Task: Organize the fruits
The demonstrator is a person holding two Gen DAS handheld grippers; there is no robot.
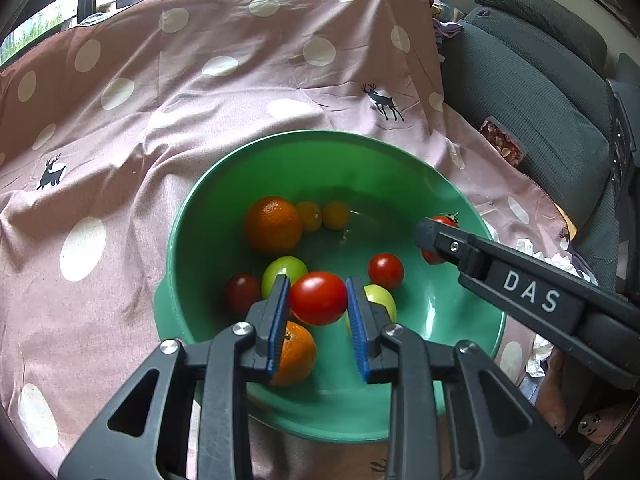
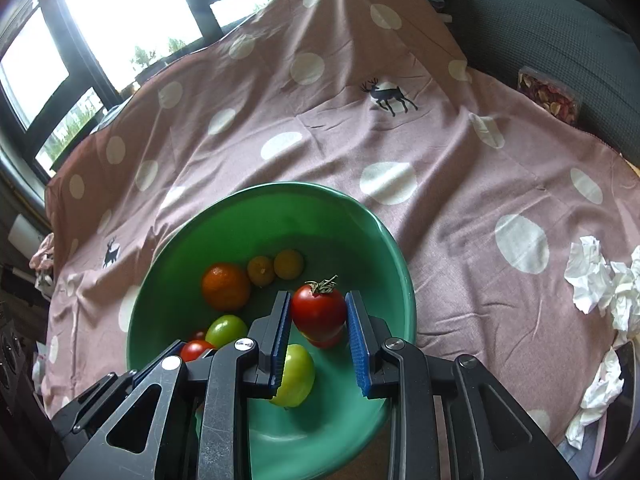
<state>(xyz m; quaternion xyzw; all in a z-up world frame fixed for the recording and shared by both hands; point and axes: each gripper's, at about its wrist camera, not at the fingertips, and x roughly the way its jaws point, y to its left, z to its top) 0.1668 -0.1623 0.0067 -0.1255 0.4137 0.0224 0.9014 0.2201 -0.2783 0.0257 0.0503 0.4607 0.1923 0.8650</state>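
Note:
A green bowl (image 1: 452,308) on a pink dotted cloth holds oranges, red tomatoes and green tomatoes. My left gripper (image 1: 318,300) is shut on a smooth red tomato (image 1: 318,298) above the bowl, over an orange (image 1: 298,352). My right gripper (image 2: 318,312) is shut on a red tomato with a green stem (image 2: 318,310), held over the bowl (image 2: 256,216). The right gripper also shows in the left wrist view (image 1: 430,236) at the bowl's right rim. A big orange (image 1: 273,224) and two small yellow fruits lie at the far side.
The cloth (image 2: 360,128) covers the surface and rises at the back. Crumpled white tissues (image 2: 596,276) lie at the right. A dark green cushion (image 1: 532,76) and a small box of dried petals (image 2: 548,96) are at the far right.

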